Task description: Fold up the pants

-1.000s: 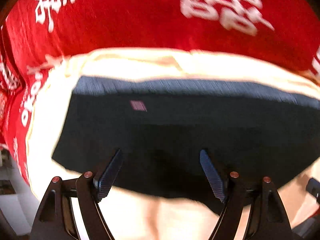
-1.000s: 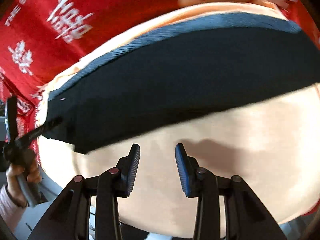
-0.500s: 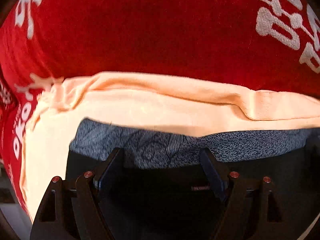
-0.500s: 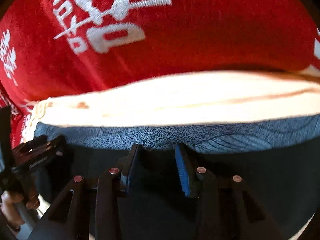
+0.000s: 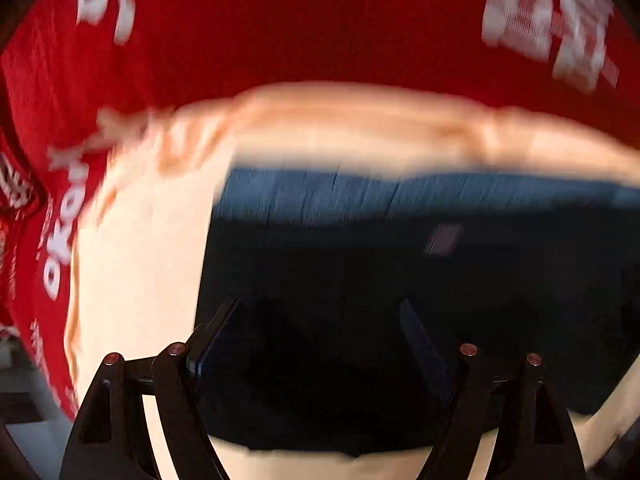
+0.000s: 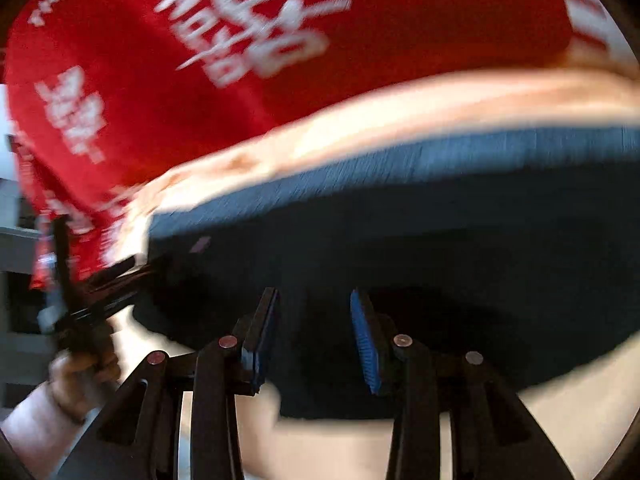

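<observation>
Dark navy pants (image 5: 360, 280) lie folded on a peach cloth (image 5: 140, 240), with their grey-blue waistband (image 5: 360, 196) at the far edge. My left gripper (image 5: 320, 320) is open, its fingers wide apart just above the dark fabric, holding nothing. In the right wrist view the pants (image 6: 420, 248) fill the middle. My right gripper (image 6: 314, 312) is open over their near edge, empty. The left gripper (image 6: 100, 288) shows at the pants' left end, held by a hand. Both views are motion-blurred.
A red cloth with white lettering (image 5: 280, 28) covers the surface beyond the peach cloth; it also shows in the right wrist view (image 6: 200, 60). The peach cloth (image 6: 560, 420) extends in front of the pants. Grey furniture (image 6: 16, 240) shows at far left.
Both grippers pulled back from the waistband toward the near edge of the pants. More of the pants and peach cloth shows now. Both stay open.
</observation>
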Tool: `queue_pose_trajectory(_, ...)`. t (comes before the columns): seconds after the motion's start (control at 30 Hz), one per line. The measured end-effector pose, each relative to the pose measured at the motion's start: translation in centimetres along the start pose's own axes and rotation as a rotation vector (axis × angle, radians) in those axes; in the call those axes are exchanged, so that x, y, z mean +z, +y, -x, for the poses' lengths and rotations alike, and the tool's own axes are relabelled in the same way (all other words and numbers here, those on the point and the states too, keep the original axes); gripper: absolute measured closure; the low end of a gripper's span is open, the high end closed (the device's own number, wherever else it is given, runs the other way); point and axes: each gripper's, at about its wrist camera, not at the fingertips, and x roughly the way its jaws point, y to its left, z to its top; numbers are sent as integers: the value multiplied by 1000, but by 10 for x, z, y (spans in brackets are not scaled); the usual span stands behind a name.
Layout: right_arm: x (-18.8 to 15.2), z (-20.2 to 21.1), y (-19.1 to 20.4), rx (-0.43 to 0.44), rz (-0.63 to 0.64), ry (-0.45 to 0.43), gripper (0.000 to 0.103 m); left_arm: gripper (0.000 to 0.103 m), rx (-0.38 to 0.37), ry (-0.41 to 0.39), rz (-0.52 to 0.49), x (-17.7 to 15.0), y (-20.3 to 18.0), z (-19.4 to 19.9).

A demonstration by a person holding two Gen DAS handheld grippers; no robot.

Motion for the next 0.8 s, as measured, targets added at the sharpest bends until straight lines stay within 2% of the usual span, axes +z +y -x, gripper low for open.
queue_pose_trajectory(0.07,-31,-5,-6,69,-52,49,63,6,-34,-19,63,-21,18,-8)
queue_pose_trajectory(0.13,-51,-15,-10,93,-82,75,63,5,-71,-6,108,-27,30,-12)
queue_pose_trajectory(0.2,-65,-16,-19,104,-106,82,63,5,-72,-4,112,-26,31,-12)
queue_pose_trajectory(0.3,-68,-21,-22,127,-136,54,63,5,-42,-5,82,-21,25,-12)
queue_pose_trajectory(0.47,-59,-20,-14,149,-136,12,63,5,-52,-1,92,-21,23,-11)
queue_pose_trajectory(0.73,-62,-40,-40,236,-337,-2,63,5,-59,-6,78,-26,30,-14)
queue_pose_trajectory(0.77,-59,-41,-38,241,-340,6,64,5,-59,-7,70,-26,31,-15)
queue_pose_trajectory(0.8,-54,-39,-35,250,-327,7,73,5,-58,-6,58,-25,30,-14)
